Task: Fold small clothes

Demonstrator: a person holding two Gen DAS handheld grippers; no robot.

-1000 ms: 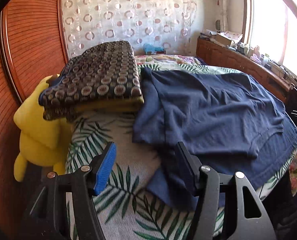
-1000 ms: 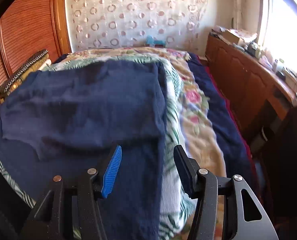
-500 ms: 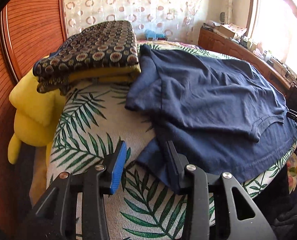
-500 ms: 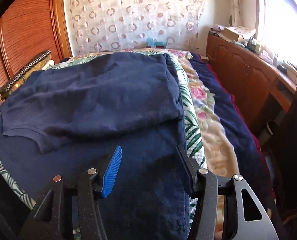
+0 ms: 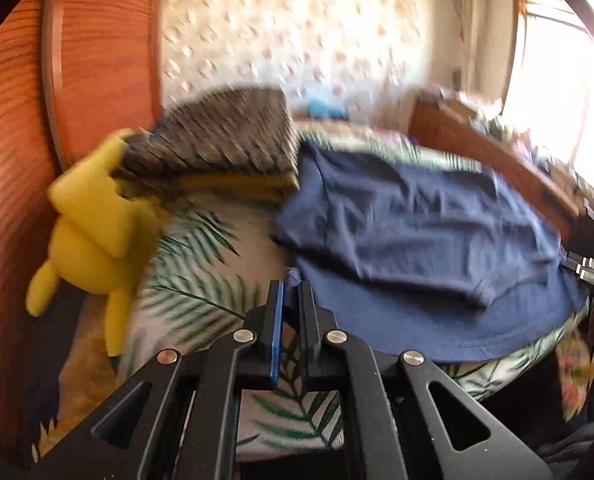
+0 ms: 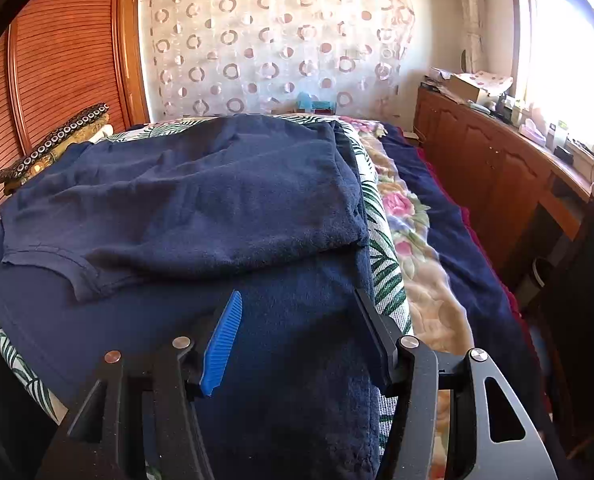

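Left of the left gripper [image 5: 291, 300] sits a yellow plush toy [image 5: 93, 220], with a folded patterned blanket [image 5: 217, 136] beyond it. This gripper's jaws have just been closing and now pinch the near left corner of the navy T-shirt [image 5: 417, 240], a nub of cloth showing between the tips. The shirt spreads ahead and rightward on the leaf-print bedspread [image 5: 189, 292], its upper part already doubled over the lower. The right gripper [image 6: 297, 320] hovers spread over the shirt's near right edge, gripping nothing. One fold looks done; further folds remain.
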